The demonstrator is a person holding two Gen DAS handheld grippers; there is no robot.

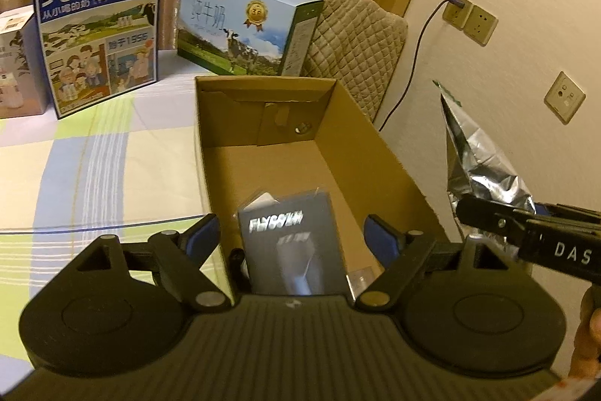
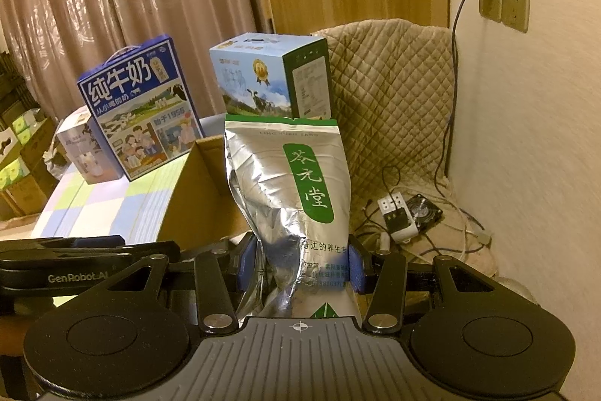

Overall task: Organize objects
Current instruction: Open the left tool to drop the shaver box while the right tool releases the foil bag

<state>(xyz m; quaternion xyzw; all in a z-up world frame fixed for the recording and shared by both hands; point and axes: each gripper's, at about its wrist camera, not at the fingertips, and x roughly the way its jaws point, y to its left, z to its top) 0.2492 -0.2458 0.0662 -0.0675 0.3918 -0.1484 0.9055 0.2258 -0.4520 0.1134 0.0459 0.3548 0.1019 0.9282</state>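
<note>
Part done, by my reading: dark box [image 1: 291,243] lay inside the cardboard box [image 1: 375,153], left gripper [image 1: 291,232] fingers wide and clear of it; right gripper [image 2: 298,264] fingers clamped the foil pouch [image 2: 289,183], outside the box, not yet packed.

I am looking into a home, most likely a bedroom. Floor-length curtains [image 2: 131,6] hang behind a surface spread with a checked pastel sheet [image 1: 75,156]. A quilted cover [image 2: 394,93] is draped over a seat by the wall. Wall sockets [image 2: 503,2] feed a cable down to a power strip [image 2: 396,217]. Retail milk gift cartons [image 1: 99,25] stand on the sheet.
</note>
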